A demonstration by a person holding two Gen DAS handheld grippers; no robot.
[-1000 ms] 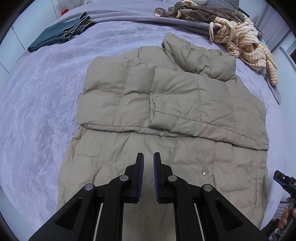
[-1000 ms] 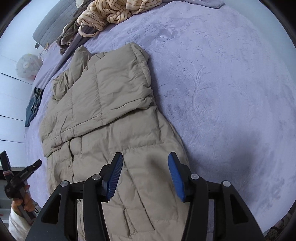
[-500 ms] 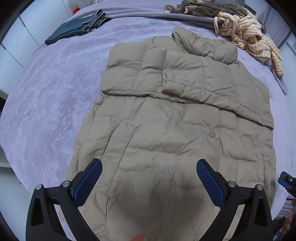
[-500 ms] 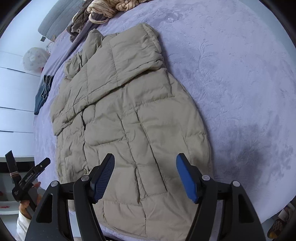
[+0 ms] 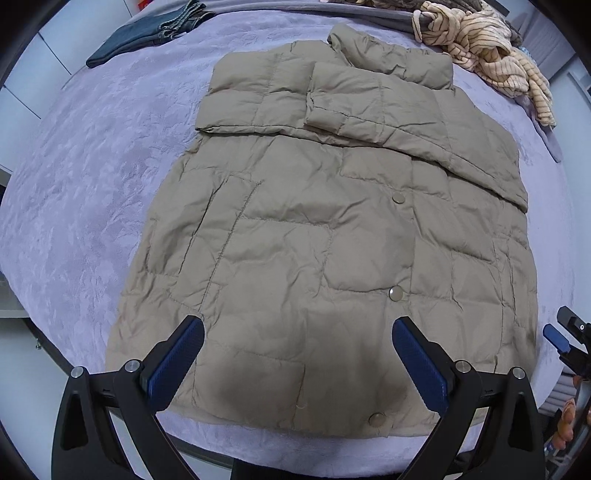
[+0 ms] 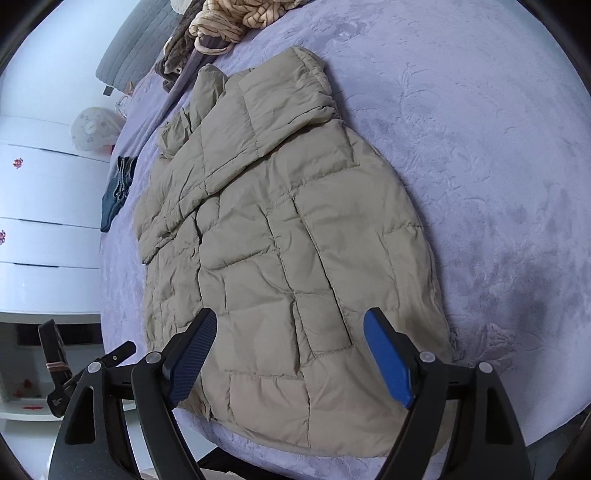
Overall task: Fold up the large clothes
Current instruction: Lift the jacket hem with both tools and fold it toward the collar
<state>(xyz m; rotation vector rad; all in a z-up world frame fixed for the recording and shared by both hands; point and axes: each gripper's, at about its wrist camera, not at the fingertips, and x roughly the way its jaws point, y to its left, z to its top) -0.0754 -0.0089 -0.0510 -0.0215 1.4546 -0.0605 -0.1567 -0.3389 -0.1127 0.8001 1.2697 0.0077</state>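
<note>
Jacket (image 5: 332, 229), one beige quilted piece, fills the middle of both frames on the lilac bed (image 5: 92, 184), sleeves already crossed over the chest, hem at the lower edge. Left gripper (image 5: 297, 354) hangs over the hem with its jaws spread wide and nothing between them; right gripper (image 6: 290, 347), whose jaws have just been opening, hovers likewise released over the hem corner at lower right. A good next grasp would pinch each hem corner through both layers, low and close to the edge, then lift evenly so the puffy filling does not slide. Counted: one jacket, three snap buttons showing, one folded denim piece (image 5: 147, 33) upper left, one striped garment (image 5: 491, 51) upper right.
</note>
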